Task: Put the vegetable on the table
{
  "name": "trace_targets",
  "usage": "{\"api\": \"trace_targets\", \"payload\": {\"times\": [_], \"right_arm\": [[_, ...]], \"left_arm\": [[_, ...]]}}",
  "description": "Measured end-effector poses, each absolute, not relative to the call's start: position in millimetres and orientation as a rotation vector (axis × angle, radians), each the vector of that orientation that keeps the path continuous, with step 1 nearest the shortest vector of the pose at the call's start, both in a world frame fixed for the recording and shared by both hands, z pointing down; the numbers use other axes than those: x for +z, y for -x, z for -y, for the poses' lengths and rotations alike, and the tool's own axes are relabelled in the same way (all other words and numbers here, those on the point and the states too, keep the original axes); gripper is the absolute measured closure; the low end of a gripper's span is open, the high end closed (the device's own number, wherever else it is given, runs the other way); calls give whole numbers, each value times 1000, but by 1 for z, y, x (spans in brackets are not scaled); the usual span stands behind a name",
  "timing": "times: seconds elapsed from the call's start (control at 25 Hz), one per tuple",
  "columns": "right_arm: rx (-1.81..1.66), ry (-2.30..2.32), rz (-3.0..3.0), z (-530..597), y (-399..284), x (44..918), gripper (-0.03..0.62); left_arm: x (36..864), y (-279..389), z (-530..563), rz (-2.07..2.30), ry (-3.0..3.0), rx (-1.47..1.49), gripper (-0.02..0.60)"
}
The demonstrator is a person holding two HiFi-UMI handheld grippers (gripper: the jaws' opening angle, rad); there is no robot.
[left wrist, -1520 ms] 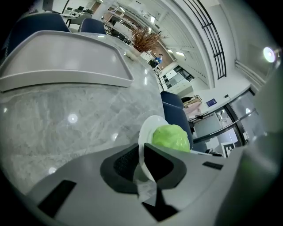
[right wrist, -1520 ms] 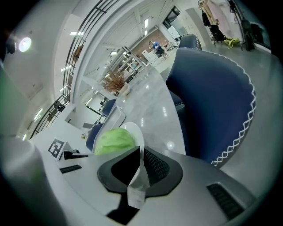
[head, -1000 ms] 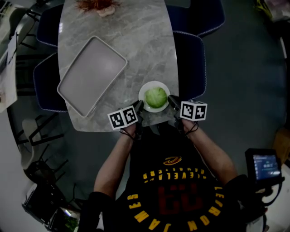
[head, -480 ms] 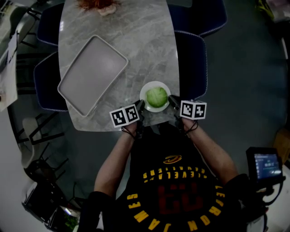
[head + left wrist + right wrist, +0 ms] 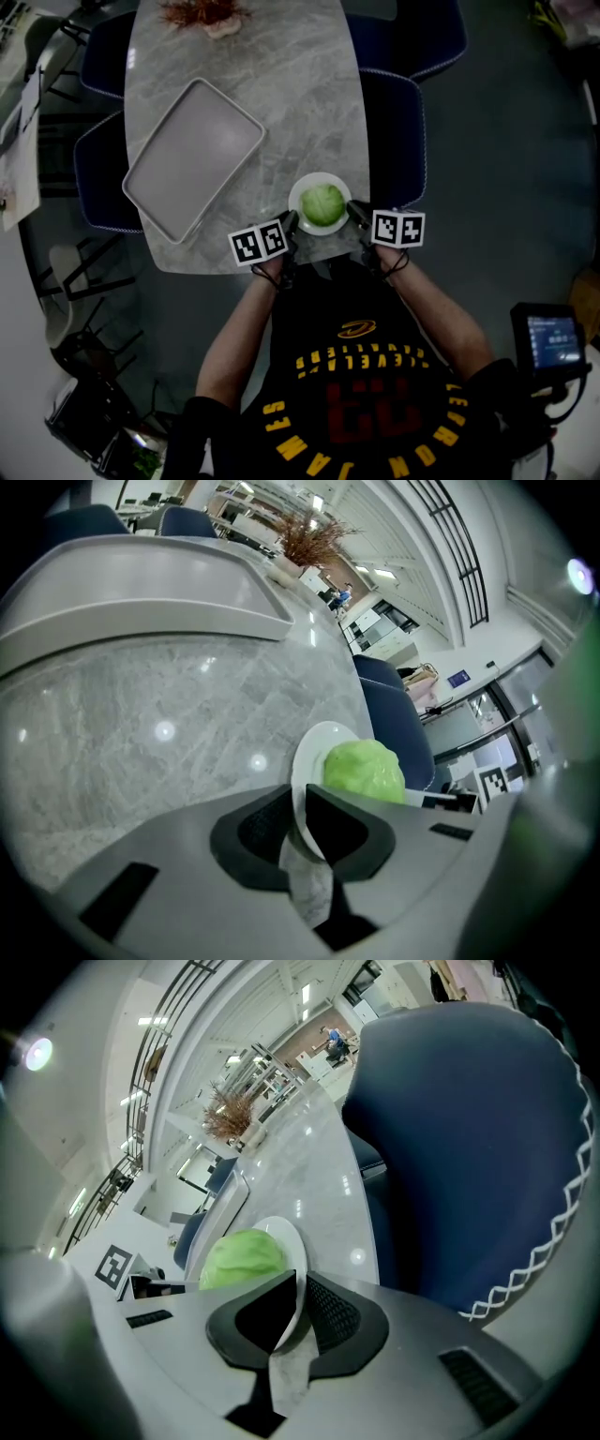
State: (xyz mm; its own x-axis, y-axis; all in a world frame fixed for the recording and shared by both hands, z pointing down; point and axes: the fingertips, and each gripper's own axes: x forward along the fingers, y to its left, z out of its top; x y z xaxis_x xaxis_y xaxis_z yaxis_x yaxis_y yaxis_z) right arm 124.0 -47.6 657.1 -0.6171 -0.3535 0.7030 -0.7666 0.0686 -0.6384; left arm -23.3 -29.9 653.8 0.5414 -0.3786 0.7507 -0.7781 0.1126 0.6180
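Pinching one edge of the plate (image 5: 321,176) are the left tongs (image 5: 300,827). The right tongs (image 5: 298,1312) pinch the other edge. The green vegetable (image 5: 323,203) sits on the plate, right between them. Past it lies the table (image 5: 281,94), with a tray (image 5: 192,155) further off to the left.

Black jersey (image 5: 361,412) on the person is carrying yellow lettering, reading upside down in the head view: "CLEVELAND" arching across the chest, "LEBRON JAMES" curving below it, a dim red "23" between. Small screen (image 5: 548,342) is glowing; its print is too small to read.
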Motion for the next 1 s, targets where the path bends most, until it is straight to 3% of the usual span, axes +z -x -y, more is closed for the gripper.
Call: {"api": "trace_targets", "payload": {"times": [0.44,1.0], "right_arm": [[1373,-1194,2031,63,-139,643,557],[952,-1081,2523,94,-94,492,589]], "left_arm": [[635,48,40,1243,-1563,445,543],[465,3,76,1330,-1974,203,545]]}}
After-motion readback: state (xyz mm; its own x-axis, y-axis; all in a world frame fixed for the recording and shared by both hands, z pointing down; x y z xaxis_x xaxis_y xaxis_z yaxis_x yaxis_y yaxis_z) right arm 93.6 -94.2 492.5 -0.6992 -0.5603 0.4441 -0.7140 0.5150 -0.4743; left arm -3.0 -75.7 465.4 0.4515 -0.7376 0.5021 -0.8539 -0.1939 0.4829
